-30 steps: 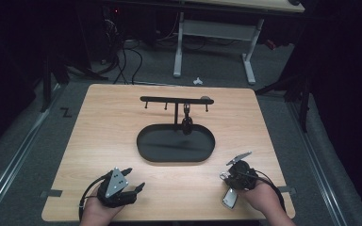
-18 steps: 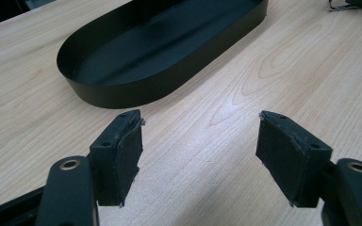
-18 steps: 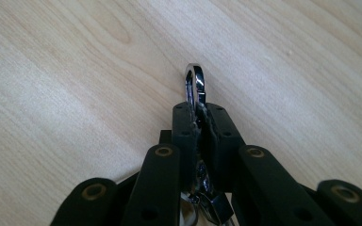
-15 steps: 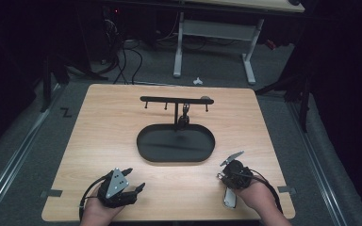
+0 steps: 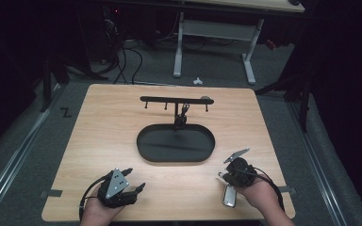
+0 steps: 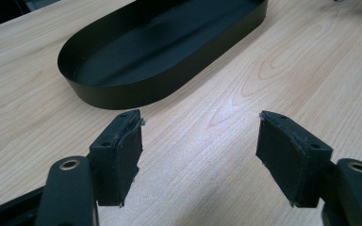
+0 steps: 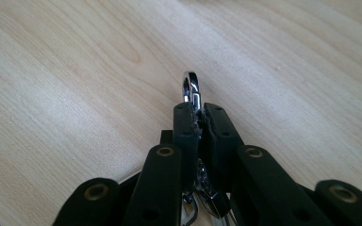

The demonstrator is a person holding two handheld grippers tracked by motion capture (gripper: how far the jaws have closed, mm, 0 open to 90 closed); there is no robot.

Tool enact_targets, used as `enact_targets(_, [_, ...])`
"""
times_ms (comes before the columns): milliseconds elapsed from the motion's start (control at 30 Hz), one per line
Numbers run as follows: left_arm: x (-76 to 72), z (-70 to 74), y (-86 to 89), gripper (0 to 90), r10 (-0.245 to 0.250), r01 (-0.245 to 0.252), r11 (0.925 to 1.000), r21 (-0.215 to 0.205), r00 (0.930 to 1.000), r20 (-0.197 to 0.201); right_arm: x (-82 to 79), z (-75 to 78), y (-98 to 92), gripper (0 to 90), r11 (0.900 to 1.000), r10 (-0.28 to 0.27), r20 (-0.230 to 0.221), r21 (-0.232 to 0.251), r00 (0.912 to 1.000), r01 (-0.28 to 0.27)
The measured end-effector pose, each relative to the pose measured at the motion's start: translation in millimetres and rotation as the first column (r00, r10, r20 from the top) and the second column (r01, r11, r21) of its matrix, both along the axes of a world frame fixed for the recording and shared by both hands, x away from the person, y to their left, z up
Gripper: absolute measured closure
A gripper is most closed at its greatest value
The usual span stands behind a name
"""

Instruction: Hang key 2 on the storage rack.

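nearest the table's (image 5: 103, 117) front edge, left side: left gripper (image 5: 134, 188), held in a hand (image 5: 96, 212), grey three-cornered plate on top, cable looping beside it. jaws spread wide, nothing between them. in the left gripper view the two black pads (image 6: 122, 155) stand well apart over bare wood, pointing toward the tray (image 6: 122, 96).

front edge, right side: right gripper (image 5: 222, 176), held in a hand (image 5: 259, 195), cable trailing off to the right. jaws have just been closing and are now clenched on a chrome clip (image 7: 191, 89). in the right gripper view the rounded silver loop of the clip sticks out past the fingertips, and more chrome metal hangs below between the arms of the jaws. in the high view a shiny metal piece (image 5: 228, 195), seemingly the clip's far end, lies on the wood just beside the hand, below the gripper.

middle of the table: black oval tray, shallow wall, flat floor, lying crosswise, well apart from both grippers.

behind the tray: black rack (image 5: 174, 100), one post rising from the tray's far rim to a level bar with short pegs under it. a small dark item (image 5: 183, 113) hangs by the post; too small to tell what.

beyond the table: grey floor, cables, white legs of a second table (image 5: 245, 52).
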State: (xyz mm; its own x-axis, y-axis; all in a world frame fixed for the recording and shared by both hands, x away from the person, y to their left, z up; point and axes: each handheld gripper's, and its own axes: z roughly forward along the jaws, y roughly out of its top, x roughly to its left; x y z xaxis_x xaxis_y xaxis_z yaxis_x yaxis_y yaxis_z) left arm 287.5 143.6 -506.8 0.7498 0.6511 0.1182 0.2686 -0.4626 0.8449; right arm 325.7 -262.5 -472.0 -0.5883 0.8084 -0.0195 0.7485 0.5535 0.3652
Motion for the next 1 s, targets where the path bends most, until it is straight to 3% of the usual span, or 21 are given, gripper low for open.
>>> enact_targets(233, [0.1,-0.2,-0.1,32.2,-0.004,0.004,1.0000,0.001,1.0000,0.003,-0.6,10.8,-2.7,85.0,1.000,-0.001,0.028,0.003,0.9996,0.001])
enact_targets(333, [-0.3,0.1,0.8,32.2,-0.008,0.009,0.9998,-0.019,0.9999,0.012,-1.3,14.6,-4.0,85.0,1.000,-0.014,0.035,0.016,0.9993,0.014])
enact_targets(633, [-0.6,0.5,3.0,31.6,-0.006,0.007,0.9996,-0.027,0.9998,0.020,-0.9,22.4,-10.3,85.0,0.998,-0.040,0.057,0.058,0.9976,0.036])
enact_targets(1000, [0.5,0.3,-0.7,31.5,-0.010,0.010,0.9997,-0.023,0.9997,0.021,-3.5,35.6,-17.4,85.0,0.997,-0.051,0.085,0.062,0.9950,0.046])
